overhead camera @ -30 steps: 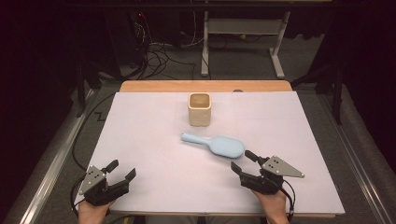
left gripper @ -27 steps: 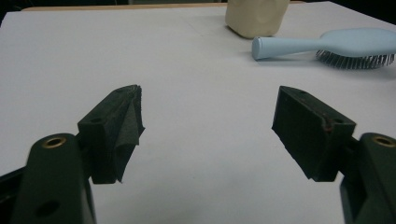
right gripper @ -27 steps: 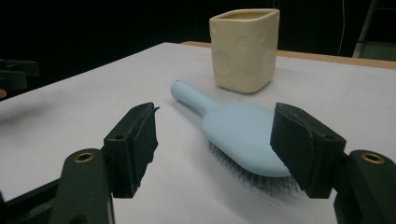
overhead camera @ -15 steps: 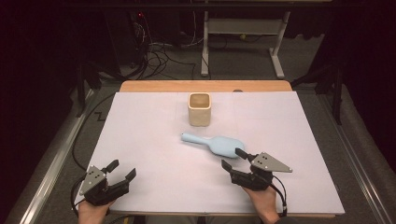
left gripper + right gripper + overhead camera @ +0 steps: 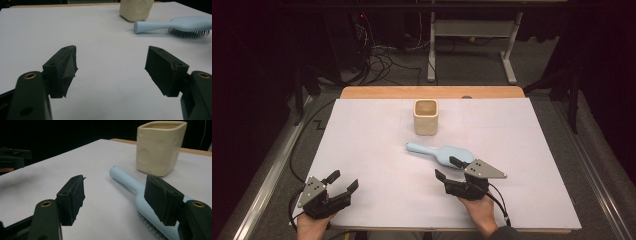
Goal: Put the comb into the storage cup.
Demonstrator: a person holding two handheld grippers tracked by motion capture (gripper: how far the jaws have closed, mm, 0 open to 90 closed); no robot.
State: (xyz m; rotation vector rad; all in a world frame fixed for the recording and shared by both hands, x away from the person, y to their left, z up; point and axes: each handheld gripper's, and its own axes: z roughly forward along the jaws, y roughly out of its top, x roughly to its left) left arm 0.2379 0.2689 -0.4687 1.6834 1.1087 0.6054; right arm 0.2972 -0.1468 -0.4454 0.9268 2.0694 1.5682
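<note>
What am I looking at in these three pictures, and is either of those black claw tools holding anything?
No robot here: a person at a table holds a handheld two-jaw tool in each hand. The high view looks down from above the person's side, with the left gripper at the lower left and the right gripper near the middle. The other two pictures come from small cameras that ride on each tool and look out between its own black jaws.

On the white table cover lie a light blue hairbrush, bristles down, and beyond it a cream square cup, standing upright.

Nothing is held. Both pairs of jaws stand open with only bare surface between them. In the right gripper view one jaw is right beside the brush, over its head, so that hand seems to be reaching for it.
</note>
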